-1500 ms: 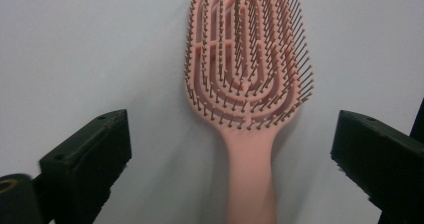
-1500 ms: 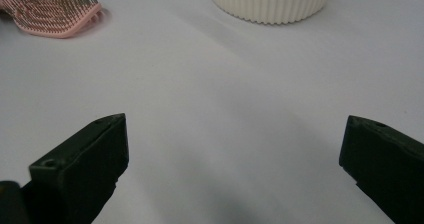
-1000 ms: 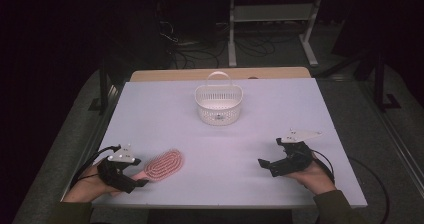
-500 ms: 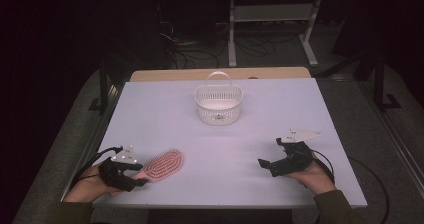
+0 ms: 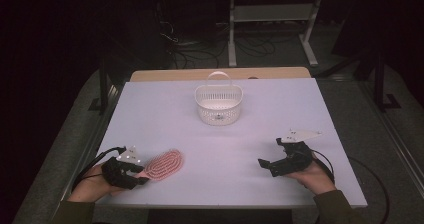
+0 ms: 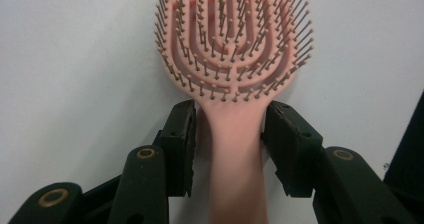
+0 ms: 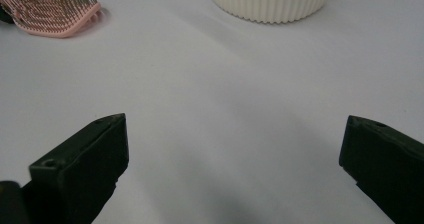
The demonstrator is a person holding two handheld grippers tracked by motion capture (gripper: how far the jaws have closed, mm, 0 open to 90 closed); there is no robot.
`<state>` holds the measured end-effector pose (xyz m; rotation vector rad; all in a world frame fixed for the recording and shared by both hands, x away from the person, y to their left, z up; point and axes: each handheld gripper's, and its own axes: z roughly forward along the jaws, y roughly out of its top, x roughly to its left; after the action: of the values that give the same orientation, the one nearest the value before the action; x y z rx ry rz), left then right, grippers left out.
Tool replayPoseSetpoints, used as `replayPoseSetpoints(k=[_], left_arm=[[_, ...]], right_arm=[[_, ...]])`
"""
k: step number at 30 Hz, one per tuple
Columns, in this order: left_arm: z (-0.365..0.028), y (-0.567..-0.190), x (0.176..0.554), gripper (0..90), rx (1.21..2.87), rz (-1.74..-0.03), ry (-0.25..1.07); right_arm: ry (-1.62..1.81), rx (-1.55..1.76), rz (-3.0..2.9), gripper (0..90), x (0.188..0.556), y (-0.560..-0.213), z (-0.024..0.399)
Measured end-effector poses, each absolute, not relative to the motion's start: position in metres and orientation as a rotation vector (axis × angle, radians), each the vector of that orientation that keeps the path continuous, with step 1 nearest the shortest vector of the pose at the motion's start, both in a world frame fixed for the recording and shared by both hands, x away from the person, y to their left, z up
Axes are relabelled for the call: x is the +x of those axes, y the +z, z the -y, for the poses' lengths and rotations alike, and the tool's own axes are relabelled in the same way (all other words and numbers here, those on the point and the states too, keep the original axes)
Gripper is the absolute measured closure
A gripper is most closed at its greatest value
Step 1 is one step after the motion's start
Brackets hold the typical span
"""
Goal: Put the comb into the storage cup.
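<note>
A: I begin at the left. My left gripper (image 5: 131, 173) is at the near left edge of the tabletop (image 5: 280, 114), and the handle of the pink hairbrush (image 6: 235, 84) lies between its jaws. They have just been closing. In the left gripper view the right pad seems to touch the handle, but at the left pad I see a thin gap, so I think the grip is not complete.

B: Where is the brush exactly?

A: It lies flat on the tabletop with the bristles up, and its head points away from me toward the middle.

B: What must you take care of?

A: I would keep the hand still and let both pads meet the narrow neck just below the head. I would lift only when it is firm, otherwise the brush may turn.

B: And the right side?

A: The white basket (image 5: 218, 104) stands at the far middle. My right gripper (image 5: 272, 165) rests near the right edge with its jaws wide and nothing between them.
</note>
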<state>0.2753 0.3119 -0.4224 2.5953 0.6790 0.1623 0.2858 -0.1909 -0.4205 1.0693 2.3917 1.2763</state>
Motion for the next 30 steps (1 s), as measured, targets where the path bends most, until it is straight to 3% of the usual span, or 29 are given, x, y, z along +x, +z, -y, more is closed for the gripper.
replayPoseSetpoints(k=[30], left_arm=[[-0.3040, -0.4206, 0.2756, 70.2, 2.646, -0.708, 0.162]], right_arm=[[1.275, 1.067, -2.396, 0.0, 0.2854, -0.4209, 0.1907]])
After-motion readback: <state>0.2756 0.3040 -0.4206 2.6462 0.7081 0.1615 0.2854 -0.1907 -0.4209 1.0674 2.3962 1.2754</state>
